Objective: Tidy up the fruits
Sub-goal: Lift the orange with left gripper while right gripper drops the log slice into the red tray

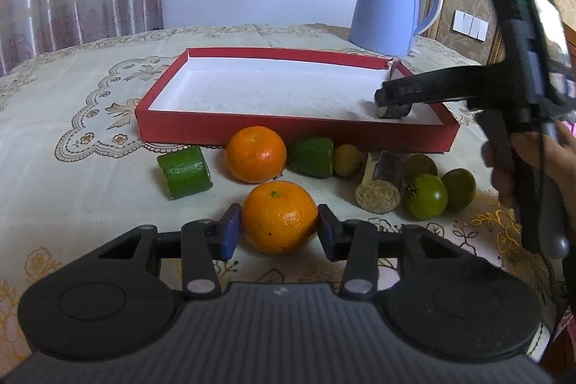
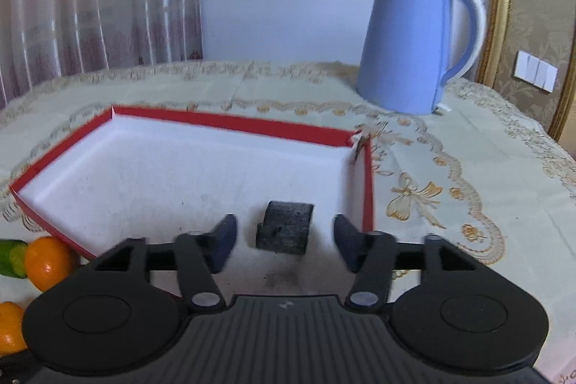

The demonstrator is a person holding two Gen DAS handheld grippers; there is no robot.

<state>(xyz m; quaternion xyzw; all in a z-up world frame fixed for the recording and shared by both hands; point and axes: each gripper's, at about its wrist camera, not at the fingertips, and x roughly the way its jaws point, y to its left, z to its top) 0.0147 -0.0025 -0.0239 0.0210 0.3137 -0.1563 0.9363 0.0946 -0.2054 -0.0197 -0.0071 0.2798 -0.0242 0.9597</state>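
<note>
My left gripper [image 1: 279, 226] has its blue pads pressed on both sides of an orange [image 1: 279, 216] resting on the tablecloth near me. A red tray [image 1: 288, 127] with a white floor lies behind a row of fruit. In the right wrist view my right gripper [image 2: 284, 224] stands open over the tray's [image 2: 230, 124] near right corner. A dark cut piece [image 2: 286, 233] lies on the tray floor between the fingers, apart from both. From the left wrist view the right gripper [image 1: 387, 96] reaches in from the right above that dark piece [image 1: 394, 111].
In front of the tray lie a second orange [image 1: 256, 153], two green cut pieces [image 1: 184, 172], small green round fruits [image 1: 426, 196], a dark chunk [image 1: 388, 168] and a tan cut piece [image 1: 378, 197]. A blue kettle [image 1: 387, 6] stands behind the tray. A hand [image 1: 561, 150] holds the right gripper.
</note>
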